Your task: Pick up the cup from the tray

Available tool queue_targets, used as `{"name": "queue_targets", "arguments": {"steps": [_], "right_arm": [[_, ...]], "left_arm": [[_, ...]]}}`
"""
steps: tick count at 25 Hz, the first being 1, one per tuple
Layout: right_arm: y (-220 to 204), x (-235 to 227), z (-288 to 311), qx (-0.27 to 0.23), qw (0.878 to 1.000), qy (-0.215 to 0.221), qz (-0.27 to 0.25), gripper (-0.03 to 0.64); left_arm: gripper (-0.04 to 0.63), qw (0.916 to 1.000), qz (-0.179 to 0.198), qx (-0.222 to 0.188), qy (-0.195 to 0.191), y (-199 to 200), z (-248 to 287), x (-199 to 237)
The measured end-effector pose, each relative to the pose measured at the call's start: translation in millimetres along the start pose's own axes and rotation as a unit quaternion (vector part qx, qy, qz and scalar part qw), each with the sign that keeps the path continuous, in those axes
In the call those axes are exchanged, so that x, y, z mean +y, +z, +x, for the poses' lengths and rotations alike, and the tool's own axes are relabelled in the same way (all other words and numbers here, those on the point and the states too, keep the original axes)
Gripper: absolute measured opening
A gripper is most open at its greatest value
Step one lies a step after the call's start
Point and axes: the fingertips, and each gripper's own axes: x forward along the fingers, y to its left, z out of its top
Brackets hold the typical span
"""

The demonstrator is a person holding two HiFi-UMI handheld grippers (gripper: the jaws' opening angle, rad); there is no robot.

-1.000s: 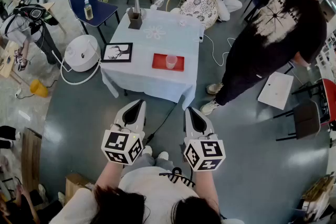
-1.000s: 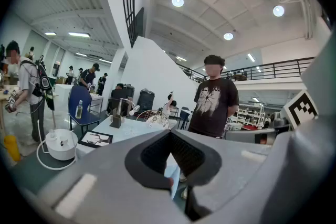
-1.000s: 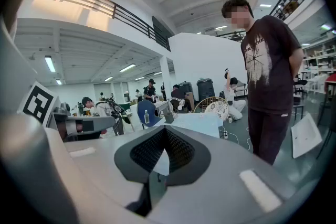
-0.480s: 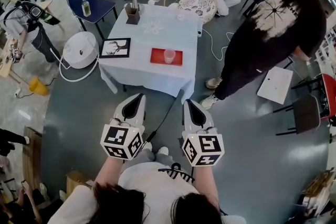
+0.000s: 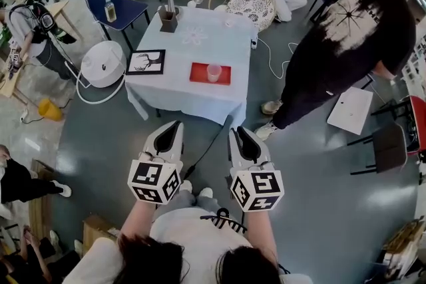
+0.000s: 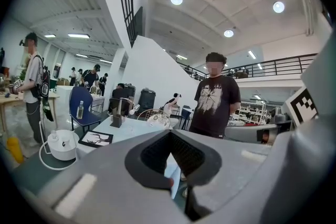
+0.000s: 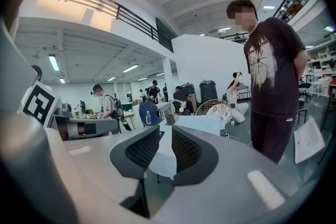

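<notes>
White-clothed table (image 5: pixel 200 95), grey floor (image 5: pixel 319 209); left tongs (image 5: pixel 175 124) tips together, right tongs (image 5: pixel 237 131) slightly spread.

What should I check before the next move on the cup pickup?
1. Cup upright on red tray: ok.
2. Left gripper and right gripper empty: ok.
3. Jaws wide enough for cup: not ok; left together, right barely apart.
4. Table in reach: not ok; both grippers hang short of it, over floor.
5. Walk path: not ok; cable on floor ahead, bystander by table's right corner.
</notes>
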Motion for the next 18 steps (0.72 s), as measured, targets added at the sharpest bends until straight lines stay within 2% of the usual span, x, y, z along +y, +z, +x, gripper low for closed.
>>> {"name": "queue_targets", "arguments": {"steps": [2,7,18], "right_arm": [[0.1,0.7,0.7,0.000,1.000,0.017,-0.002,0.132],[1.0,-3.0,-0.8,-0.001,0.999,0.050,-0.007,0.172],[-8.4,-22.3,12.4,0.006,0.997,0.074,-0.019,0.279]], "left_arm": [[0.000,1.0000,-0.002,0.000,0.005,-0.4,1.6,-1.4],[0.000,0.9998,-0.005,0.002,0.022,-2.9,4.5,-5.2],[0.000,0.9993,-0.002,0.000,0.037,-5.3,26.2,-3.2]]}}
